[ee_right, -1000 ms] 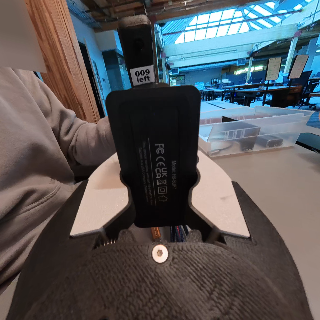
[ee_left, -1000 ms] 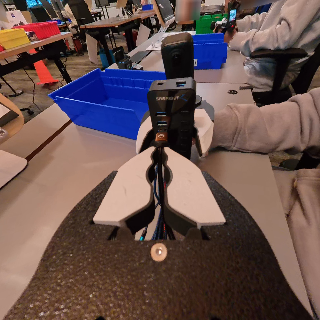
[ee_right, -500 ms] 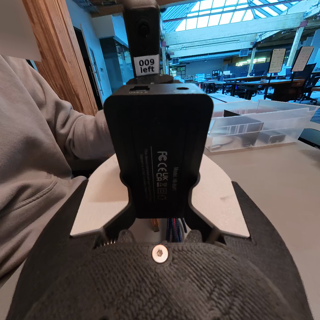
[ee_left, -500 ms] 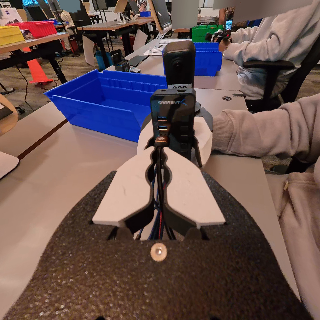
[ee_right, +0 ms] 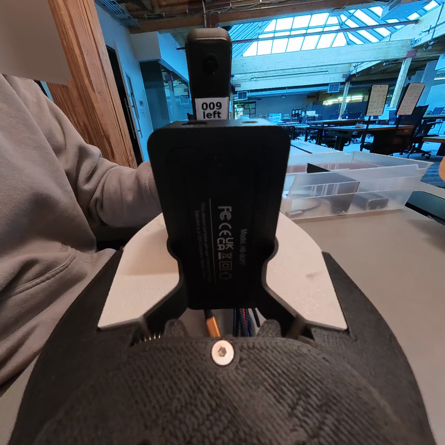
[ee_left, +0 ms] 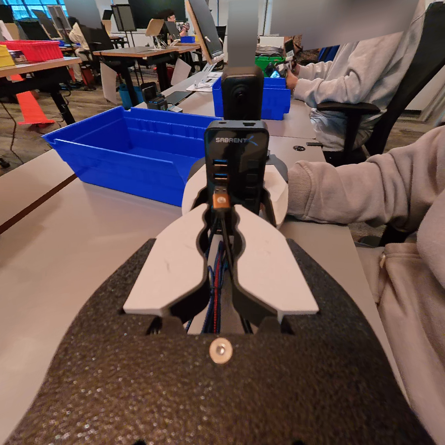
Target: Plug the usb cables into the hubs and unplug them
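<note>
The USB hub (ee_right: 218, 216) stands upright, clamped between the right gripper (ee_right: 221, 272) fingers, port face toward the left gripper (ee_left: 220, 212). Its narrow fingers pinch the cable behind the orange plug (ee_left: 219, 198), whose metal tip is exposed, likely for straight-line travel. Beside them, open desk (ee_left: 84, 240) gives room; the blue bin (ee_left: 125, 154) limits it.

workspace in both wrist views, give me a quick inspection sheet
surface: grey table, bare near the tools
job's things: black usb hub held upright; orange usb plug with its metal tip showing at the hub's ports
clutter: blue bin; clear bin with dark devices inside
grippers: left tool shut on the plug's cable; right tool shut on the hub
cables: black cable from the plug; blue and red braided cables below
surroundings: office desks, seated people, wooden post
</note>
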